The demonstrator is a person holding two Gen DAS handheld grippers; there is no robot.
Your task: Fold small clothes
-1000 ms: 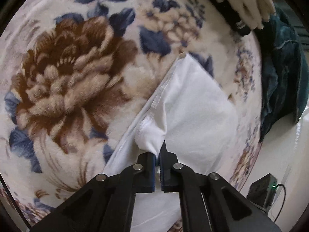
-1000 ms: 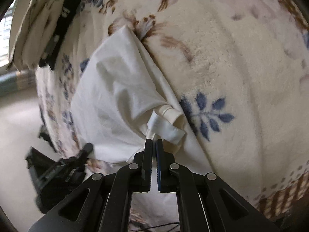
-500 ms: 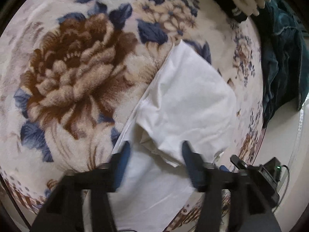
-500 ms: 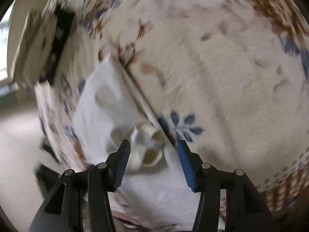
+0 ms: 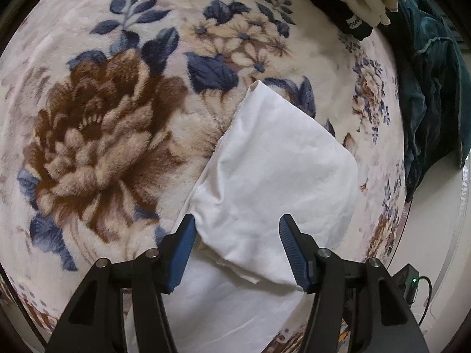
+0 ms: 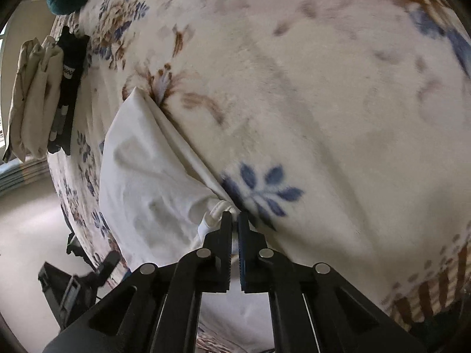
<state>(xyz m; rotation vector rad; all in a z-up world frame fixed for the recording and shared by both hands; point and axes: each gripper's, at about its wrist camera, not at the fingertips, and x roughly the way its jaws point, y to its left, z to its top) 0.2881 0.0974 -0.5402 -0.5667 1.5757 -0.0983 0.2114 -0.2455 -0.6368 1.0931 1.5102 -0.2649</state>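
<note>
Pinching with my right hand-held gripper [image 6: 234,220], I have its two jaws all but together on the ribbed hem of the small white cotton garment [image 6: 147,173], right at the garment's near corner. My left hand-held gripper [image 5: 237,229] hangs spread wide with nothing between its blue pads [image 5: 185,244], poised just above the folded flap's near edge. From both the white garment [image 5: 273,170] runs straight away along the fingers, its long axis pointing to a far corner, lying on the plush floral blanket [image 5: 97,135] of the bed. I judge the right side nearer to the cloth, so the next fold would be led from there
</note>
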